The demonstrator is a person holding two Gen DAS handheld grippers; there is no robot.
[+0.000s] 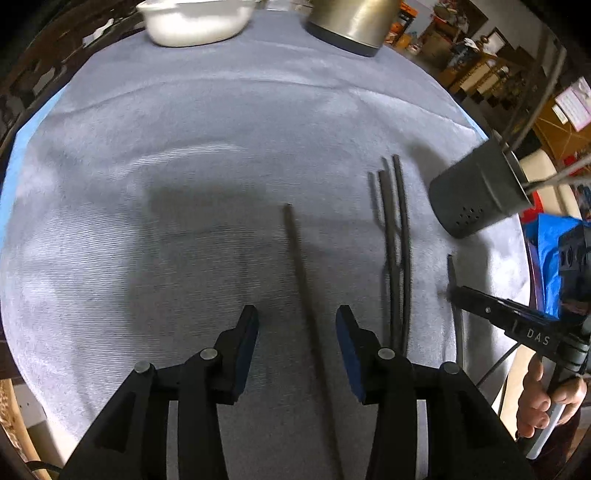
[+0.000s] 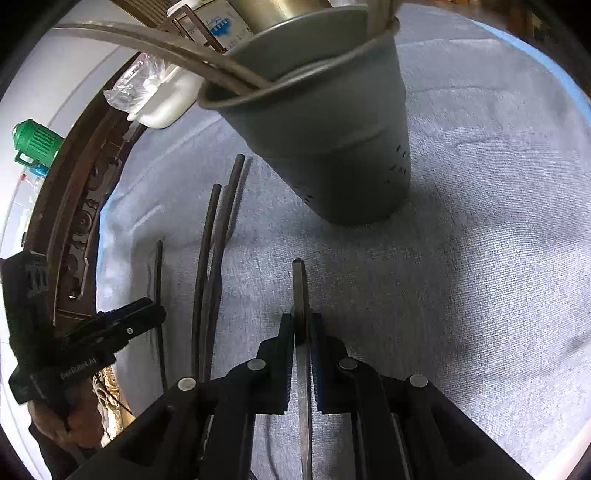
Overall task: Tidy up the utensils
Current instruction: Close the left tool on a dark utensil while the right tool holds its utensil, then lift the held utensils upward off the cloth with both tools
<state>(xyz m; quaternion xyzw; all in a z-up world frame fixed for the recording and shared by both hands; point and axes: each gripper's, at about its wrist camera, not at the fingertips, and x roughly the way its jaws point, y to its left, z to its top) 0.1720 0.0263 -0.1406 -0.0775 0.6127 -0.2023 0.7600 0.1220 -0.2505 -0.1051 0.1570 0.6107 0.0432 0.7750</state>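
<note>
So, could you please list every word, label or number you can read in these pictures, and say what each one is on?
"DAS" – white letters on the black body of the right gripper, in the left wrist view.
"GenRobot.AI", faint and only roughly legible – on the body of the left gripper, in the right wrist view.
Blue print on a white box behind the grey cup – too blurred to read.
Papers on the wall – too small to read.

1. A table under a grey cloth [image 1: 184, 147] carries everything.
2. A white dish [image 1: 195, 22] and a metal pot [image 1: 354, 26] sit at the far edge.
3. A grey holder [image 1: 480, 195] stands at the right.
4. Three dark sticks [image 1: 397, 229] lie just left of it; another stick [image 1: 295, 251] lies apart, further left.
</note>
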